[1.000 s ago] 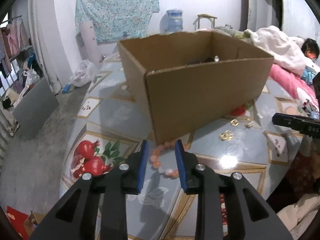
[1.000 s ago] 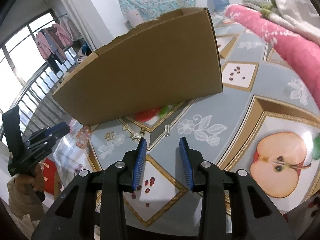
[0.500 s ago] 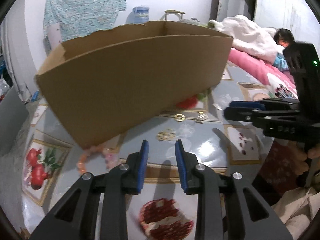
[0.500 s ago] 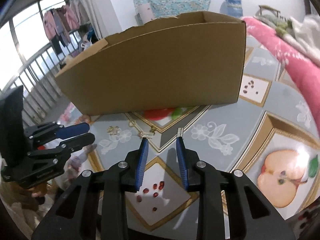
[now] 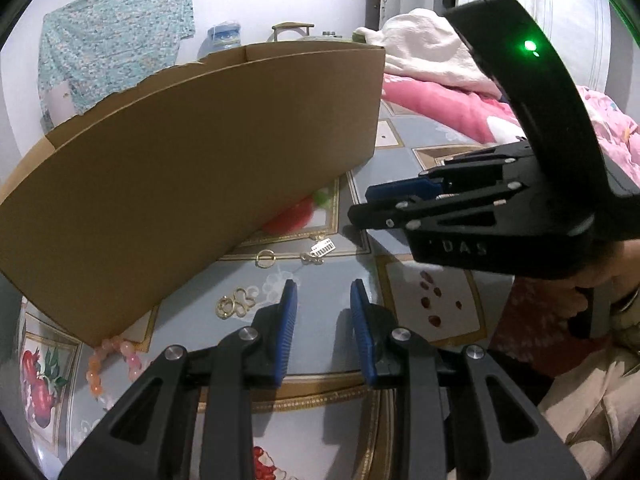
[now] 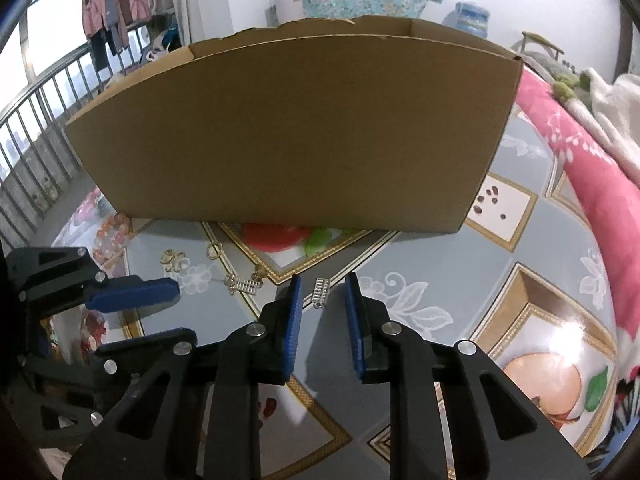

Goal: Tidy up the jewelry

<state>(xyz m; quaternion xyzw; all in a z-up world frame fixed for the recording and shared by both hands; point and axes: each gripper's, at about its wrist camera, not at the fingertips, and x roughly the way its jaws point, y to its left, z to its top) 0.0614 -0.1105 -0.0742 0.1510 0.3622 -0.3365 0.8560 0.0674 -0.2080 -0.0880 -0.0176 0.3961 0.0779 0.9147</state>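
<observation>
1. In the right wrist view, the right gripper (image 6: 320, 294) is seen at lower centre, its blue pads narrowly apart and closing; a small silver clasp (image 6: 321, 292) lies on the table between the tips, not yet pinched.
2. In the left wrist view, the left gripper (image 5: 323, 300) is shown at lower centre, narrowly parted and holding nothing.
3. A cardboard box (image 6: 296, 132) fills the upper middle of the right view, standing on a fruit-patterned table (image 6: 424, 276).
4. Gold rings (image 5: 236, 304) are seen left of the left gripper's tips; a pink bead bracelet (image 5: 116, 360) lies at the box's lower-left corner.
</observation>
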